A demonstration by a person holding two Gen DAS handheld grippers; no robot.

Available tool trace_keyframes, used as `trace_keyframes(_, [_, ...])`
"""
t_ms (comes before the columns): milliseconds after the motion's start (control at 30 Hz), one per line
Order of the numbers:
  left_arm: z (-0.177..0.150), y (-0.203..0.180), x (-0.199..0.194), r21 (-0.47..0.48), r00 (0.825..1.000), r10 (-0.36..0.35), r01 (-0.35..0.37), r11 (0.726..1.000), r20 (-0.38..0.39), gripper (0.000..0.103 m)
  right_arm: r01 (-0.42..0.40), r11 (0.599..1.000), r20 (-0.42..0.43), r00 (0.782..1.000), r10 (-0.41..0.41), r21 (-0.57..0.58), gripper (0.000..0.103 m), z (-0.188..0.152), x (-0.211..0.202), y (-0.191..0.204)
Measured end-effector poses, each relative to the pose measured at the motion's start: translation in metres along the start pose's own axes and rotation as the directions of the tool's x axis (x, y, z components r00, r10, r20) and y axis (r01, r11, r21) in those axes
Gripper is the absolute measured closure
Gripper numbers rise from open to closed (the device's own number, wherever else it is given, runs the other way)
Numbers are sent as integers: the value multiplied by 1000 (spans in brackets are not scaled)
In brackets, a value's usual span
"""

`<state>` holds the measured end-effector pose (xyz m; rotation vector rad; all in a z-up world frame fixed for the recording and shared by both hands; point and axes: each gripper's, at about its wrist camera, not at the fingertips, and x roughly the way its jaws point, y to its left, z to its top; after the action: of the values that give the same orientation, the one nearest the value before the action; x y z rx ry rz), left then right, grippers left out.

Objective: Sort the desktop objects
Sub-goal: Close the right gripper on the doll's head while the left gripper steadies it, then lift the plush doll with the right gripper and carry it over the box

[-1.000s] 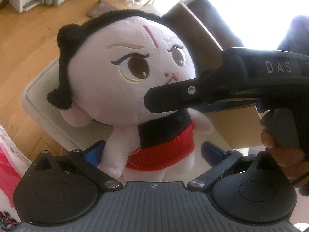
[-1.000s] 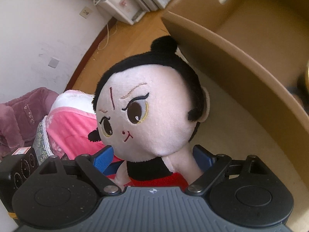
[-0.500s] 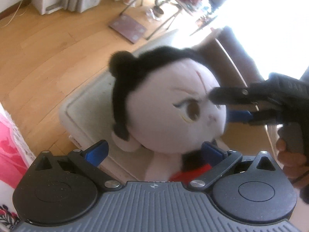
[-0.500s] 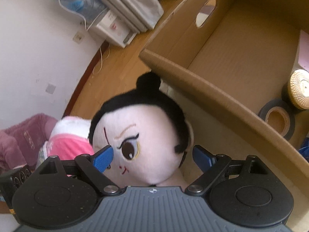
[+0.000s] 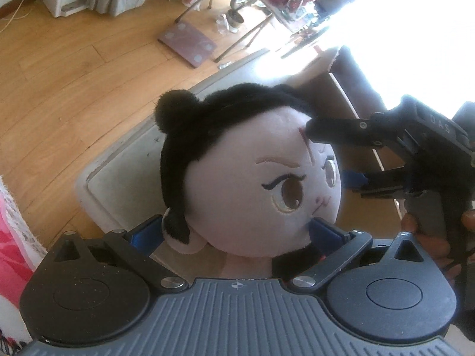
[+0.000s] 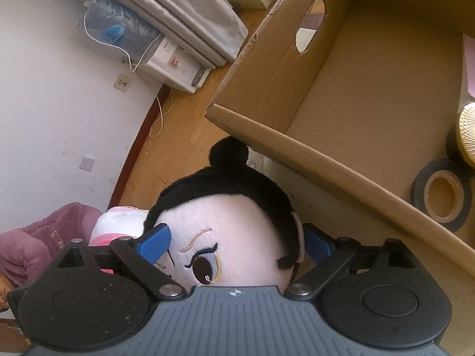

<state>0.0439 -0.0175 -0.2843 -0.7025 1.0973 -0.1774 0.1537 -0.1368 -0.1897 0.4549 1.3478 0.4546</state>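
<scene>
Two claws: both are around the plush doll (image 5: 252, 192), which stands over the white desk top (image 5: 118, 178).
Left wrist view, left gripper (image 5: 236, 230): the jaws stand wide, one blue pad by the doll's ear and the other under its chin. I cannot tell whether they press.
Left wrist view, right gripper (image 5: 329, 154): it comes in from the right. One finger lies across the forehead and the other blue pad sits just beside the cheek.
Right wrist view, claw: the right jaws have just been opening and now stand wide. The doll's head is between them, with the pads at brow and ear, and no squeeze shows.
Right wrist view, target: the cardboard box (image 6: 311, 160) is open just beyond the doll's bun, and a tape roll (image 6: 442, 198) already lies inside.
Step in hand: probably a handover or regrip before boxing the doll.
Doing it well: let only one claw carry it. Close low on the head or neck, where the plush bunches firmly (the round head squashes and slips). Then lift clear of the near box wall before moving over it.
</scene>
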Motion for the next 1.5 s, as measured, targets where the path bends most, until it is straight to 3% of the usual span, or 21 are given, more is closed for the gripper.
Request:
trace_keyframes(300, [3, -5, -2, -15, 1000, -22, 22, 1000, -15, 0, -4, 1000, -11, 1000, 3, -25, 0, 3, 12, 6])
trace_keyframes(700, [7, -3, 5, -19, 999, -40, 40, 999, -28, 0, 6, 998, -14, 1000, -7, -64, 0, 1, 19, 13])
trace_keyframes(1167, [9, -18, 0, 35, 999, 21, -20, 999, -32, 0, -23, 996, -23, 1000, 21, -83, 0, -2, 13, 18])
trace_keyframes(1500, [9, -34, -19, 47, 997, 71, -72, 996, 10, 0, -77, 992, -6, 997, 76, -104, 0, -2, -1, 31])
